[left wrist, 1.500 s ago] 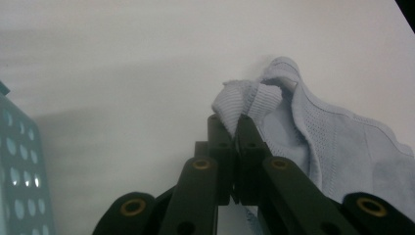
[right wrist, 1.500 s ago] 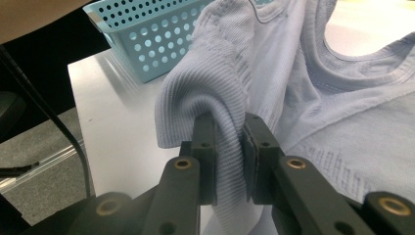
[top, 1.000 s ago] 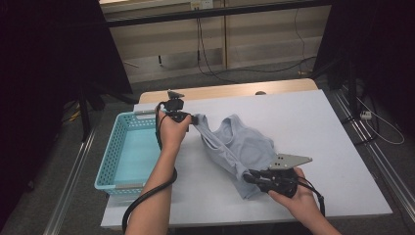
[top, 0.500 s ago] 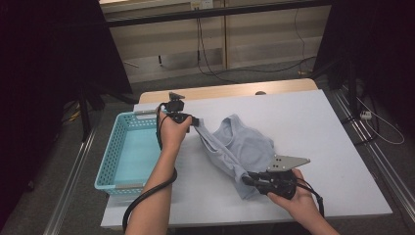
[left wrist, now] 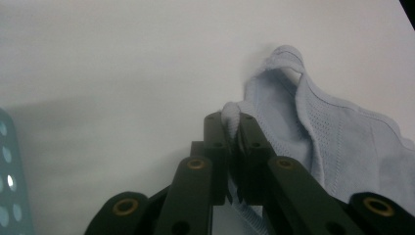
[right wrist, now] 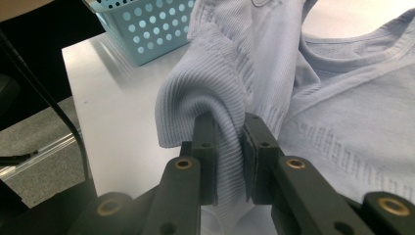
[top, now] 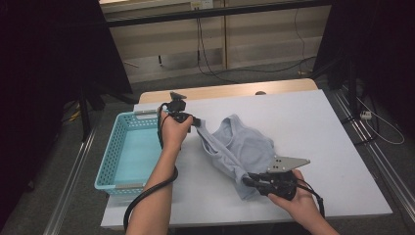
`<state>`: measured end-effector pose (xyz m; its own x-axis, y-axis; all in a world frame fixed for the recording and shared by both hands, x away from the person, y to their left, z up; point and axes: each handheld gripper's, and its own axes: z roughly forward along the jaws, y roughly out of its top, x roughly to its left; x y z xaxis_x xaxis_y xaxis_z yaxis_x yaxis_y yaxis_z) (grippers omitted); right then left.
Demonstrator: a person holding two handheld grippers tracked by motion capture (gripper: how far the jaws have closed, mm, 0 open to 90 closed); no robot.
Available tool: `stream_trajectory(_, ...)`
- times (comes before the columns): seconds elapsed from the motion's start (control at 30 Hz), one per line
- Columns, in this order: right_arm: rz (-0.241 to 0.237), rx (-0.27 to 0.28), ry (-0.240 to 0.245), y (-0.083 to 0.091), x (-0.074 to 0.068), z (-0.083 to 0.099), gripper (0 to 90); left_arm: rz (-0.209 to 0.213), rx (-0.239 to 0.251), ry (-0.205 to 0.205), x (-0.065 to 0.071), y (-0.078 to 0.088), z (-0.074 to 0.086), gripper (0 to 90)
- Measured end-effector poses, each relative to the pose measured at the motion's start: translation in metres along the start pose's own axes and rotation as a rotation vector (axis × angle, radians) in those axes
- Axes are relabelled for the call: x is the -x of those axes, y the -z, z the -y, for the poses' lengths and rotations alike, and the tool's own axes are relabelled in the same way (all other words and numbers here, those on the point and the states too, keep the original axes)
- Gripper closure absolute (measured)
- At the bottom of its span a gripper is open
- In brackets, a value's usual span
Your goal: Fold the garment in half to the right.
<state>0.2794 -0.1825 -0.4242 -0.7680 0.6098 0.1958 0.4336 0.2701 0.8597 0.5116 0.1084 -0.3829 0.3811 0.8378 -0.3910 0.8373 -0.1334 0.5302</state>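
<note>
Big white rectangular table (top: 313, 132) first, with a turquoise perforated plastic basket (top: 128, 152) parked at its left edge, probably waiting there as the drop-off spot once folding is done. Sprawled mid-table, right of the basket: a pale blue ribbed knit sleeveless top (top: 240, 147), partly lifted and pulled into a slack diagonal between the two tools.

Left gripper (left wrist: 234, 128) up near the basket's far corner, jaws just squeezed together again on a thin rolled strap or edge of the top, a little loop of it poking up between the pads. Looks like a re-grip to get a surer pinch on that skinny hem.

Right gripper (right wrist: 229, 139) down by the near edge of the table, clamped on a thick fold of the ribbed fabric, bunched over the tips. Held low and apart from the other one, likely to stretch the garment flat before folding or dropping it in.
</note>
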Motion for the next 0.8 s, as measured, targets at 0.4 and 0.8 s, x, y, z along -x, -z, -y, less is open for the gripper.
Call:
stream_trajectory(0.4,0.124,0.004,-0.043,0.023,0.014,0.015,79.0,0.086,0.077,-0.054,0.029,0.004,-0.013,85.8)
stream_trajectory(0.8,0.245,0.022,-0.184,0.037,0.035,0.04,78.1,0.056,0.15,-0.125,0.036,0.006,-0.007,40.0)
